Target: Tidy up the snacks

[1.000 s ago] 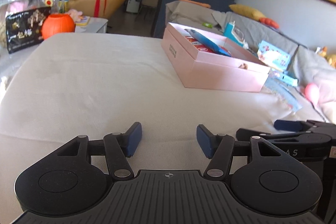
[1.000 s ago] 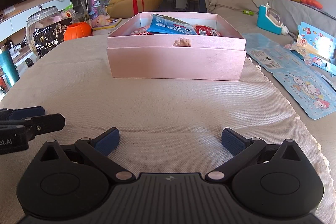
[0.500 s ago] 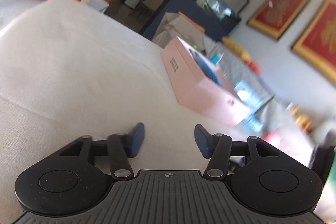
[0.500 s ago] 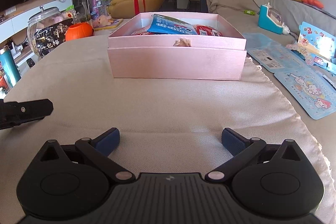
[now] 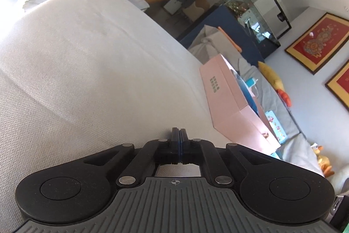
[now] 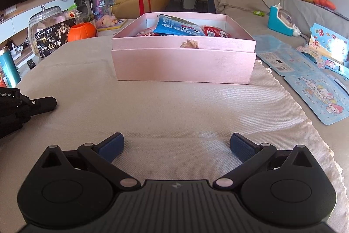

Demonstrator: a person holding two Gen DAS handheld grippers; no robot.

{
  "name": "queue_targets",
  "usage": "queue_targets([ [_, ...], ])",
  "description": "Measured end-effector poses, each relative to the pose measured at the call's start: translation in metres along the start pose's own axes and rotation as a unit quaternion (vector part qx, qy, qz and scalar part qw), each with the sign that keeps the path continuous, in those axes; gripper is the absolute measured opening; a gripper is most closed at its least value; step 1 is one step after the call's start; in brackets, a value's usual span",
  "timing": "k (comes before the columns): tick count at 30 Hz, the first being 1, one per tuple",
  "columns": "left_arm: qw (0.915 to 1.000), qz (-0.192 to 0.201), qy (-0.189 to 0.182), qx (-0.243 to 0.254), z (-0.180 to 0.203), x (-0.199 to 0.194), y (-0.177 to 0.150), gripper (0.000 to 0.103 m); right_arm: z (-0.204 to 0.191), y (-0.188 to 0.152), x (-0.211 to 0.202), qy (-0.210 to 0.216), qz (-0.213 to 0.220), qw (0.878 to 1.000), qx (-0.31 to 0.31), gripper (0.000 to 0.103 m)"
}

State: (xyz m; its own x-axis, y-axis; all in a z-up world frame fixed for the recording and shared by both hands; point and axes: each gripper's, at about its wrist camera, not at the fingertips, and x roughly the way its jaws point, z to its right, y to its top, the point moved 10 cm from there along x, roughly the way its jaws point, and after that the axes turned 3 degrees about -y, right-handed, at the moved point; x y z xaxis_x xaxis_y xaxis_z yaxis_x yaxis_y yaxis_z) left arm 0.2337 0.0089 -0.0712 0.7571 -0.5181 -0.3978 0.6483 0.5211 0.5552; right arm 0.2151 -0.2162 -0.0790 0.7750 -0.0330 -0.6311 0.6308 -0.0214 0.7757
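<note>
Left gripper (image 5: 179,134) rolled since earlier, jaws now pressed together, empty.
Right gripper (image 6: 176,143) jaws spread; snacks (image 6: 177,27) already in box (image 6: 183,58), likely finishing.

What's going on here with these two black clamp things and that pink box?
A person is tidying snacks with a handheld gripper in each hand. The pink box sits open on the cloth with a blue packet and red packets already inside. Neither gripper holds anything: the left gripper is shut on nothing and tilted over the cloth, and the right gripper is open, facing the box from a little way back. No loose snacks lie on the cloth.
</note>
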Motion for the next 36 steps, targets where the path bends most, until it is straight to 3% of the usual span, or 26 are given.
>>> queue_targets([
  [11, 0.9966, 0.023, -0.066, -0.044, 0.000, -0.004, 0.004, 0.005, -0.004, 0.001, 0.003, 0.000, 0.000, 1.000, 0.001, 0.103],
  [16, 0.9980, 0.043, -0.009, -0.045, -0.002, 0.002, 0.007, 0.005, -0.003, 0.001, 0.004, -0.001, -0.001, 1.000, 0.000, 0.103],
  [18, 0.9962, 0.052, -0.006, -0.070, -0.005, 0.002, 0.008, 0.004, -0.004, 0.001, 0.004, -0.001, -0.001, 1.000, 0.000, 0.103],
  [20, 0.9938, 0.020, -0.028, -0.105, -0.006, 0.001, 0.006, 0.004, -0.005, 0.002, 0.004, -0.001, -0.001, 1.000, 0.000, 0.103],
  [22, 0.9850, -0.055, -0.068, -0.149, -0.005, 0.007, -0.001, 0.004, -0.003, 0.002, 0.005, 0.000, -0.001, 1.000, 0.000, 0.103],
  [23, 0.9835, -0.086, -0.070, -0.143, -0.002, 0.011, -0.004, 0.004, -0.002, 0.001, 0.005, 0.000, -0.002, 1.000, 0.000, 0.103],
  [24, 0.9854, -0.112, -0.064, -0.112, 0.003, 0.014, -0.009, 0.005, 0.000, 0.001, 0.004, 0.002, -0.001, 1.000, 0.000, 0.103],
  [26, 0.9897, -0.135, -0.039, 0.024, 0.023, 0.016, -0.019, 0.006, 0.003, 0.000, 0.003, 0.008, 0.001, 1.000, 0.008, 0.103],
  [27, 0.9856, -0.129, -0.020, 0.108, 0.035, 0.013, -0.023, 0.006, 0.006, 0.000, 0.001, 0.011, 0.003, 1.000, 0.012, 0.103],
  [29, 0.9647, -0.108, 0.037, 0.237, 0.054, 0.009, -0.032, 0.006, 0.009, 0.000, 0.002, 0.013, 0.005, 1.000, 0.018, 0.103],
  [31, 0.9429, -0.094, 0.081, 0.309, 0.067, 0.009, -0.045, 0.007, 0.010, 0.000, 0.002, 0.009, 0.005, 1.000, 0.019, 0.103],
  [34, 0.8949, -0.075, 0.133, 0.419, 0.088, 0.016, -0.067, 0.008, 0.010, 0.001, 0.003, -0.003, 0.002, 1.000, 0.013, 0.103],
  [36, 0.8695, -0.062, 0.160, 0.463, 0.095, 0.020, -0.076, 0.008, 0.010, 0.001, 0.003, -0.008, 0.001, 1.000, 0.008, 0.103],
])
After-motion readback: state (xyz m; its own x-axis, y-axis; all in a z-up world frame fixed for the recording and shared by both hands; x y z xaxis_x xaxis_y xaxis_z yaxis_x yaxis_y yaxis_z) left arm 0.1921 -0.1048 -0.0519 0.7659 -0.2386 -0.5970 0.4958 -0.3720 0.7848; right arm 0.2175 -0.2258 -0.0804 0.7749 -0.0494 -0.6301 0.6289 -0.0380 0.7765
